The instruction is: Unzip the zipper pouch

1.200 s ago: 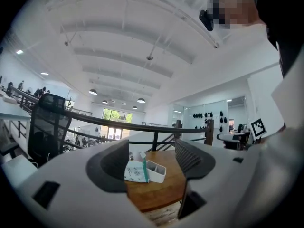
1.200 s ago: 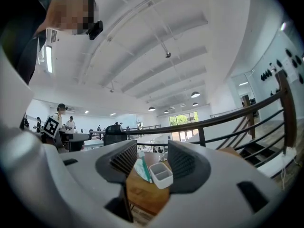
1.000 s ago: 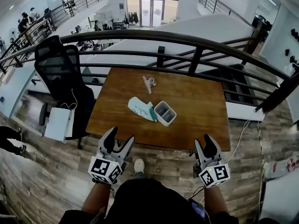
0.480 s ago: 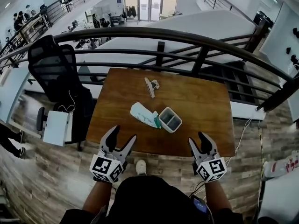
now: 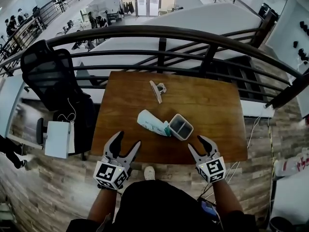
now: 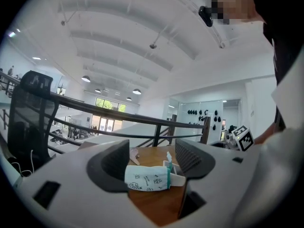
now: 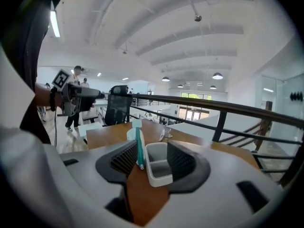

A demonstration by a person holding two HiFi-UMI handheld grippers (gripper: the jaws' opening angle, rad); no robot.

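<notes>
Pouch [image 5: 152,123] lies flat near middle of table [image 5: 212,105]: white, green zipper end touching small white box [image 5: 181,126] beside it. Left gripper [image 5: 128,140] hovers at table's near edge, jaws wide apart, holding nothing. Right gripper [image 5: 197,143] at near edge, close to box, jaws also apart, empty. Neither touches pouch. Small clip-like item [image 5: 156,90] farther back. Black chair [image 5: 50,76] left of table.

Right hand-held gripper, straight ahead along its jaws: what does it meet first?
Probably the white divided box, centred ahead between the open jaws of the right hand-held gripper. The zipper pouch lies just left of that line. Depth is unclear.
</notes>
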